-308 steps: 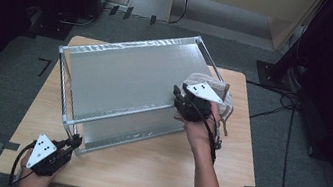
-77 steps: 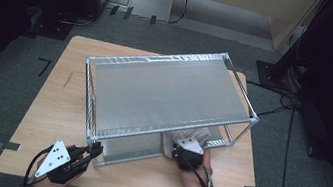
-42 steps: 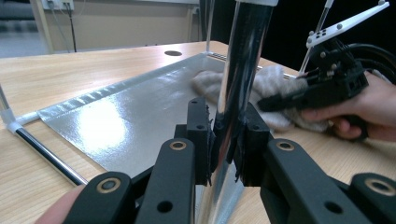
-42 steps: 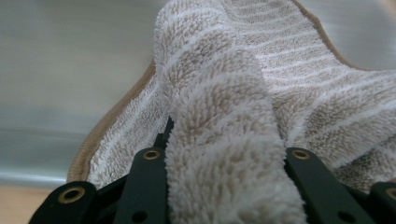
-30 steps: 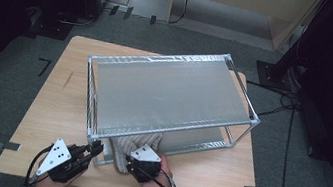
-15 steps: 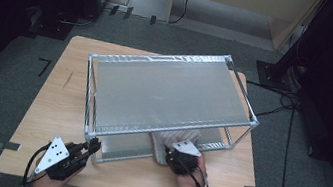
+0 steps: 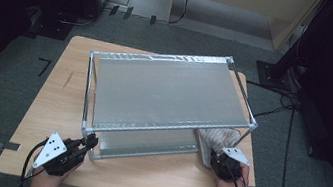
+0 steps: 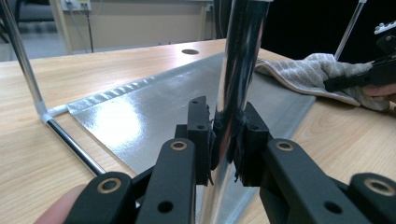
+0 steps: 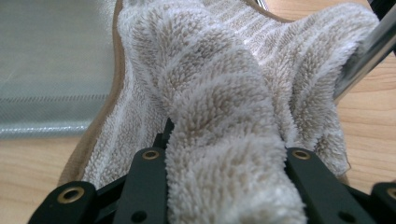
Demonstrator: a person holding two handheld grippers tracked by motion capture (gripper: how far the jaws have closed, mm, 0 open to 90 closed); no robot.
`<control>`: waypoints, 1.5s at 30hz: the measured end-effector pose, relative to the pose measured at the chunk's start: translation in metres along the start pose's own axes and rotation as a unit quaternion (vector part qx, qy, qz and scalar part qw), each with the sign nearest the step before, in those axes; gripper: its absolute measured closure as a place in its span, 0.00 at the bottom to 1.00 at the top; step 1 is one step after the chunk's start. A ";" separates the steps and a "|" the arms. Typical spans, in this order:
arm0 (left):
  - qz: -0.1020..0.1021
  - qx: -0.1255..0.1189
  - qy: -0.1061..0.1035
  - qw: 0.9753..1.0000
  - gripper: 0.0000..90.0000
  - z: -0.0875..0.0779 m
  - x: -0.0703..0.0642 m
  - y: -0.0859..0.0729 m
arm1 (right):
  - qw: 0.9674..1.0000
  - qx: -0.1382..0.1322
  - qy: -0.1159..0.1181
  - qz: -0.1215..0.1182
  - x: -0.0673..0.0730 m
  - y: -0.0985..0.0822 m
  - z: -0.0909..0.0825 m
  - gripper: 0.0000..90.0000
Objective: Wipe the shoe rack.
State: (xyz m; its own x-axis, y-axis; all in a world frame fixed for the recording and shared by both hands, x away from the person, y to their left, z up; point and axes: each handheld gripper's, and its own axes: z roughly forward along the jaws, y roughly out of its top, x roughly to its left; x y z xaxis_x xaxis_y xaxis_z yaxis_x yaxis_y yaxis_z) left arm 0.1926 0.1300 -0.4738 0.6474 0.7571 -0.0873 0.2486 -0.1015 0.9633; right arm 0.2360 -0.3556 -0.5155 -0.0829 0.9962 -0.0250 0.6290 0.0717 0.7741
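Observation:
A two-tier metal rack point(image 7: 163, 98) stands on the wooden table point(image 7: 156, 178). My left gripper point(image 7: 88, 143) is at the rack's near left corner, shut on the shiny upright post point(image 8: 238, 70); both pads point(image 8: 200, 135) press the tube in the left gripper view. A beige striped towel point(image 7: 215, 139) lies at the right end of the lower shelf point(image 7: 146, 143), under the top shelf's near right corner. My right gripper point(image 7: 222, 163) is shut on the towel point(image 9: 219, 93), whose bunched fold rises between the jaws point(image 9: 224, 140). The left gripper view also shows the towel point(image 8: 317, 74) and the other gripper point(image 8: 369, 77) far right.
A thin chrome post point(image 9: 369, 51) of the rack stands close to the right of the towel. Bare table wood lies to the left of the rack point(image 7: 66, 88) and along the near edge. Cables point(image 7: 283, 112) run over the grey floor to the right.
My right gripper has slid to the right with the towel, from the lower shelf's near left part to its right end. The left gripper has stayed on the post.

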 end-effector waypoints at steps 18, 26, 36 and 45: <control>-0.013 0.005 -0.033 0.999 0.88 0.001 -0.005 0.000 | 0.988 -0.010 0.115 -0.104 0.144 0.006 -0.002 0.73; 0.000 0.007 -0.031 1.000 0.88 0.002 -0.010 0.000 | 0.968 -0.021 0.179 -0.174 0.193 0.000 -0.009 0.73; 0.003 0.009 -0.026 1.000 0.88 0.001 -0.010 0.000 | 0.992 -0.005 0.100 -0.081 0.107 0.005 0.003 0.73; 0.002 0.010 -0.018 1.000 0.88 -0.002 -0.006 0.000 | 0.999 -0.011 0.008 0.029 0.012 0.007 0.001 0.73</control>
State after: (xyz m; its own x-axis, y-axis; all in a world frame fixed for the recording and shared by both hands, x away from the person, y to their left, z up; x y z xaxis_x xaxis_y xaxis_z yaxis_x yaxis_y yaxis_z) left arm 0.1877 0.1268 -0.4725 0.6733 0.7335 -0.0935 0.2603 -0.1168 0.9584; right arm 0.2405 -0.3432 -0.5109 -0.0593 0.9978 0.0297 0.6153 0.0131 0.7881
